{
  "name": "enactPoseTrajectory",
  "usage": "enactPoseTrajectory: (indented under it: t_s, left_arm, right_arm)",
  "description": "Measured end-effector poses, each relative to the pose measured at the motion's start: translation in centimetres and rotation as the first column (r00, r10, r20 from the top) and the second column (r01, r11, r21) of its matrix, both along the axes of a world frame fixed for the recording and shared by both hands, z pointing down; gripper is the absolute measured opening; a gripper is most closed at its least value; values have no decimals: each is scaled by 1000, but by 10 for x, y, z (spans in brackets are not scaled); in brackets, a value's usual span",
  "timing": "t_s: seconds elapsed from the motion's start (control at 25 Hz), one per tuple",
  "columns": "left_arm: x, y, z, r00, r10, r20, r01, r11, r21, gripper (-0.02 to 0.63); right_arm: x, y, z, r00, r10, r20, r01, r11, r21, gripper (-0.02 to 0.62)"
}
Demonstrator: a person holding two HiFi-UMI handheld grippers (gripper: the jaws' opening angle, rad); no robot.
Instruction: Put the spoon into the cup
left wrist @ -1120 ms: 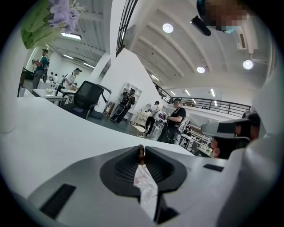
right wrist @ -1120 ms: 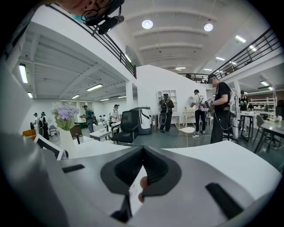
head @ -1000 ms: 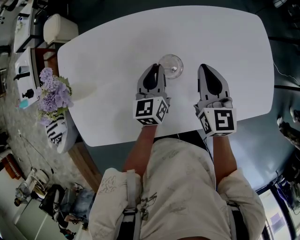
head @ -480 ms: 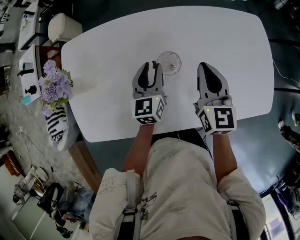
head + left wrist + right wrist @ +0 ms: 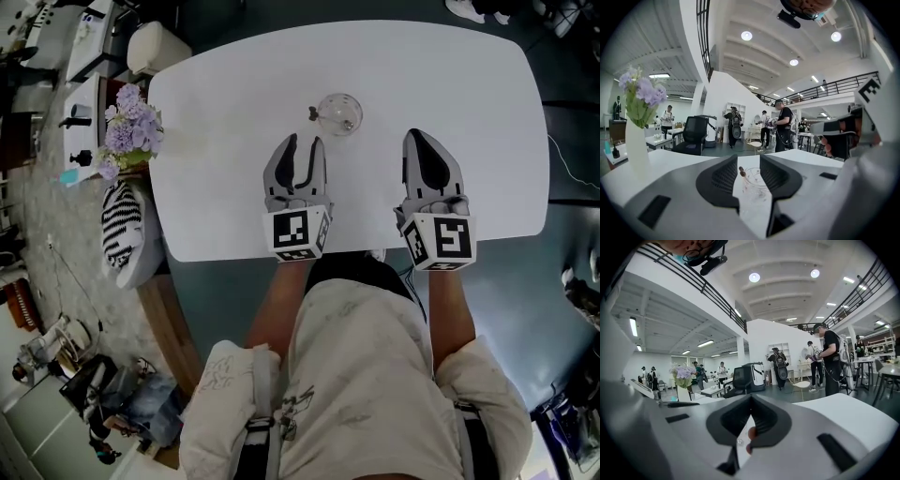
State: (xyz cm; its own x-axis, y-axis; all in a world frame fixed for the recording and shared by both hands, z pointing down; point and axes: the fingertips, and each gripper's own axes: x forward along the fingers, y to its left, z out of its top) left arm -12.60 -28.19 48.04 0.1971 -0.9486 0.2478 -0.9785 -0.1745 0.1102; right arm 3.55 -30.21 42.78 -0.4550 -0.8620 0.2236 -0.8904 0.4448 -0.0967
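Left claw point(image 5: 304, 142): jaws wide apart, nothing between them. Clear glass cup point(image 5: 339, 113) stands just ahead of its tips, slightly right, not touching. Thin spoon point(image 5: 314, 114) sits inside the cup, handle leaning out left. Right claw point(image 5: 419, 139): jaws together, empty, well right of the cup. Both claws hover by the near edge of the white rounded surface point(image 5: 225, 103), with open room ahead. Purple flowers in white vase point(image 5: 127, 141) at the far left edge.
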Motion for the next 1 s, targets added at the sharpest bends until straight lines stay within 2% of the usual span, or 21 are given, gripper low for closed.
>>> enactPoseTrajectory:
  t_s: [0.28, 0.56, 0.76, 1.0]
  left_arm:
    - [12, 61, -41, 998, -16, 63, 12, 998, 66, 129]
    - [43, 119, -96, 991, -15, 132, -7, 986, 166, 129]
    - [63, 152, -137, 990, -30, 138, -5, 968, 251, 129]
    - [68, 172, -165, 986, -80, 144, 31, 950, 311, 124]
  right_arm:
    - [16, 44, -22, 1000, -29, 8, 29, 997, 66, -8]
    - [46, 93, -62, 999, -28, 20, 24, 988, 152, -8]
    - [68, 125, -92, 999, -24, 40, 15, 978, 209, -8]
    - [76, 146, -116, 998, -39, 39, 26, 961, 274, -8]
